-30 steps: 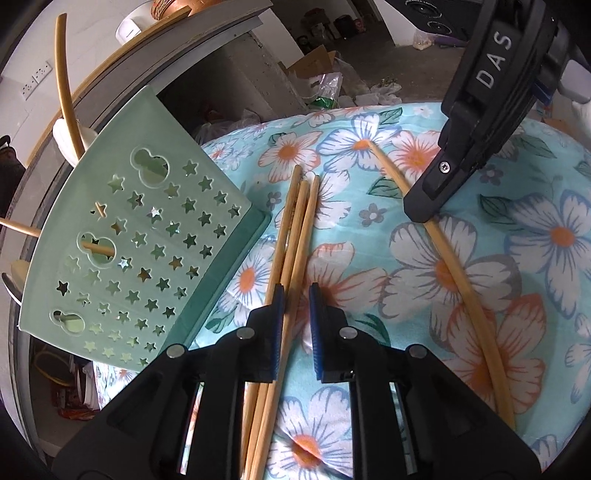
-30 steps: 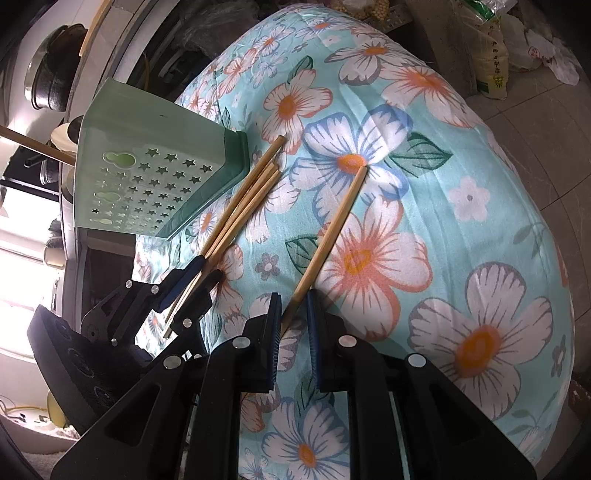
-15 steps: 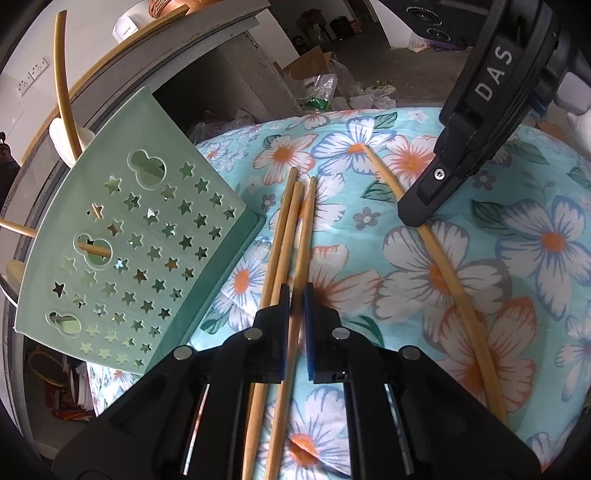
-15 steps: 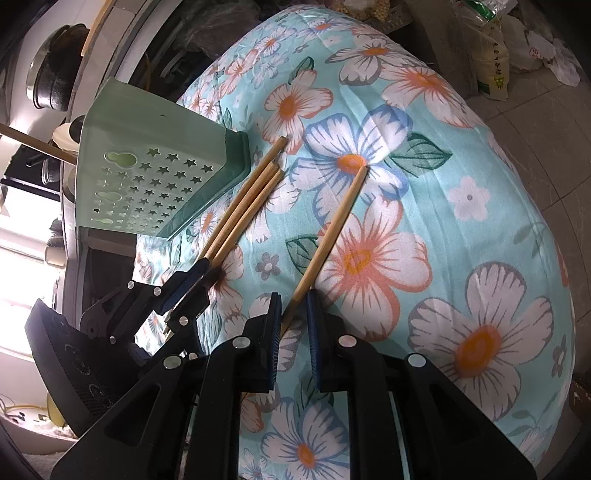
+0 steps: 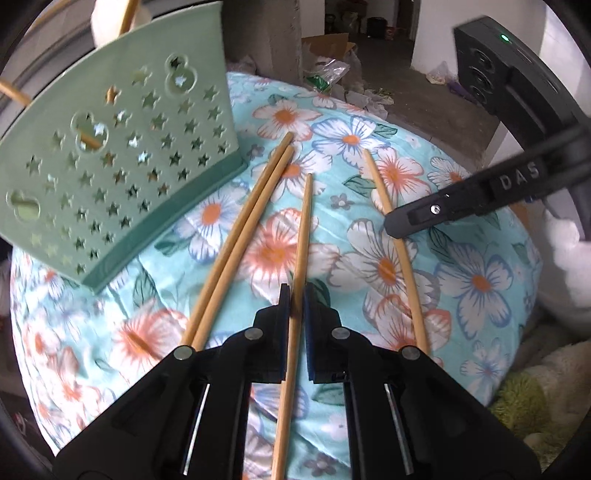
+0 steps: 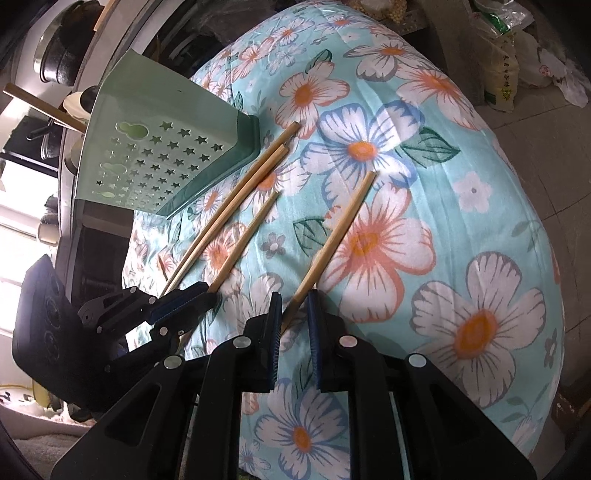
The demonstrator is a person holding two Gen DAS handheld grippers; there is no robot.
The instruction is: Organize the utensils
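Several wooden chopsticks lie on a floral tablecloth [image 5: 476, 280]. My left gripper [image 5: 296, 295] is shut on one chopstick [image 5: 303, 229], which is pulled apart from a pair [image 5: 251, 221] lying beside the green star-punched utensil holder [image 5: 110, 166]. In the right wrist view my right gripper [image 6: 293, 301] straddles another chopstick [image 6: 332, 236] with its jaws a little apart. The left gripper [image 6: 184, 301] and its chopstick [image 6: 243, 240] also show there, as does the holder [image 6: 162, 147].
The holder holds a white spoon and wooden sticks [image 5: 110, 22]. A counter with pots [image 6: 55, 55] runs behind the table. Bags and boxes [image 5: 325, 70] litter the floor beyond the far edge. Soft toys [image 5: 535, 398] lie at the right.
My left gripper closed on one chopstick and drew it right, away from the other two. My right gripper's jaws have opened slightly around its chopstick.
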